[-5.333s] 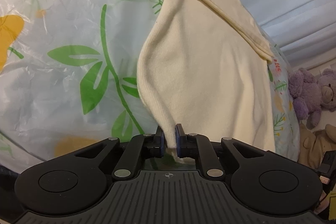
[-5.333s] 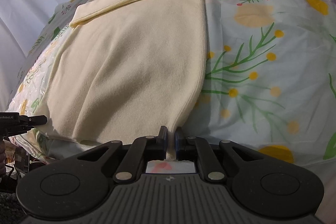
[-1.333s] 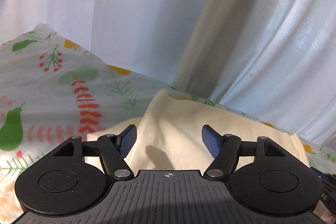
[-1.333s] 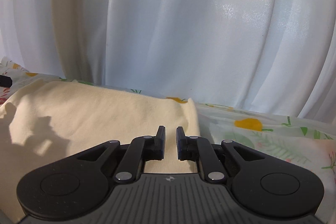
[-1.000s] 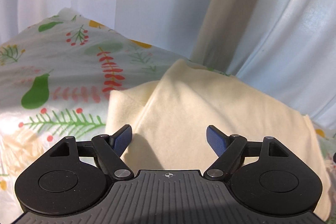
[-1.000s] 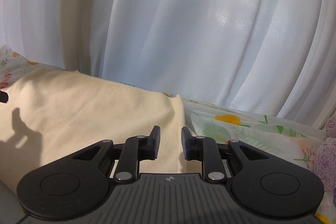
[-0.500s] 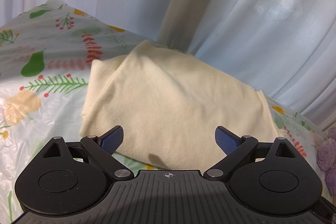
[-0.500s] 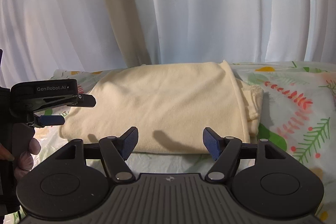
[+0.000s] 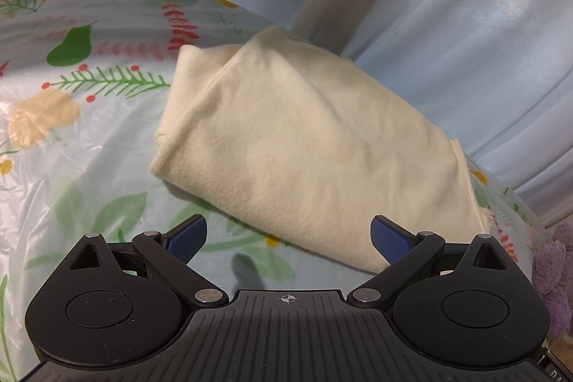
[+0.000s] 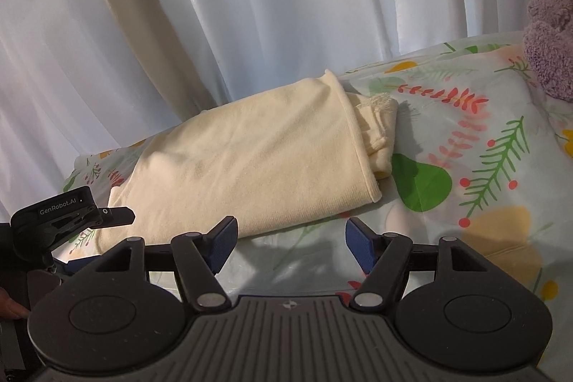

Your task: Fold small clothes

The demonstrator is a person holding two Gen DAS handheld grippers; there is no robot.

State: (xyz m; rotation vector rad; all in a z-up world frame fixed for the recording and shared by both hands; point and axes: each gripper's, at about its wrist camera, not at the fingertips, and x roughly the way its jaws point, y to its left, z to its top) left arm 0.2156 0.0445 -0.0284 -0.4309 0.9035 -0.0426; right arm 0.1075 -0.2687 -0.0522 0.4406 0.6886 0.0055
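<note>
A cream knitted garment (image 9: 315, 145) lies folded into a thick rectangle on the floral bed cover (image 9: 71, 131), close to the curtain. My left gripper (image 9: 288, 233) hovers just short of its near edge; its jaws are opening and hold nothing. In the right wrist view the same garment (image 10: 258, 160) shows its folded layers and a hem at the right end. My right gripper (image 10: 292, 235) stands in front of it with blue pads (image 10: 225, 235) apart, jaws closing slightly, nothing between them. The left gripper (image 10: 71, 217) appears at the left, beside the garment's left end.
White and beige curtains (image 10: 250, 6) hang right behind the garment. A purple plush toy (image 10: 551, 38) sits at the right of the bed and also shows as plush toy (image 9: 555, 260). A hand (image 10: 7, 306) holds the left gripper. The bed cover (image 10: 483, 167) spreads right.
Both grippers, earlier shut on the garment's hem, have let go and spread their jaws. They have drawn back from the curtain, so the folded garment now lies whole in front of them.
</note>
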